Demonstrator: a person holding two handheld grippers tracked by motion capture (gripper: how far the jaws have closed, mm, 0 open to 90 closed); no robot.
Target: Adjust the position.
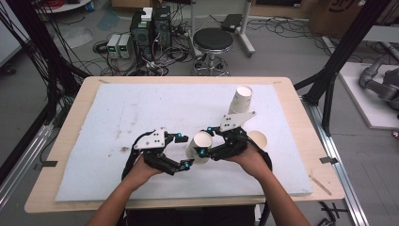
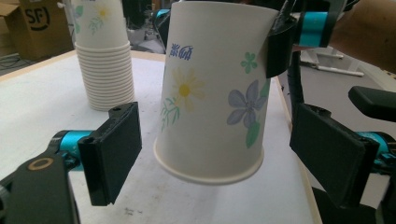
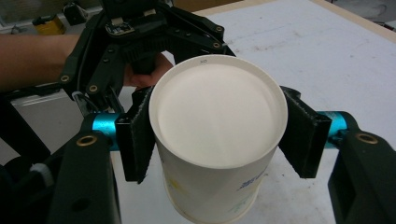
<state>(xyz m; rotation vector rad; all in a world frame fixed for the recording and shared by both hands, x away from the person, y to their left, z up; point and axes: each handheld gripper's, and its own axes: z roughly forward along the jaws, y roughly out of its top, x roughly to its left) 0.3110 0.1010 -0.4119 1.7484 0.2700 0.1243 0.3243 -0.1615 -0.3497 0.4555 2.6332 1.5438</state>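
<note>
The left tongs (image 1: 182,151) stand wide open and empty, their pads on either side of the paper cup (image 1: 201,147) without touching it, likely placed so as to take it over or steady it. The right tongs (image 1: 206,141) are closed on that cup near its base, pads pressing the wall on two opposite sides, holding it upside down clear of the table (image 1: 70,117). Its long axis runs nearly upright with a slight tilt, mouth down. Beyond the right tongs stand the stack of cups (image 1: 241,100) and a single cup (image 1: 258,139).
</note>
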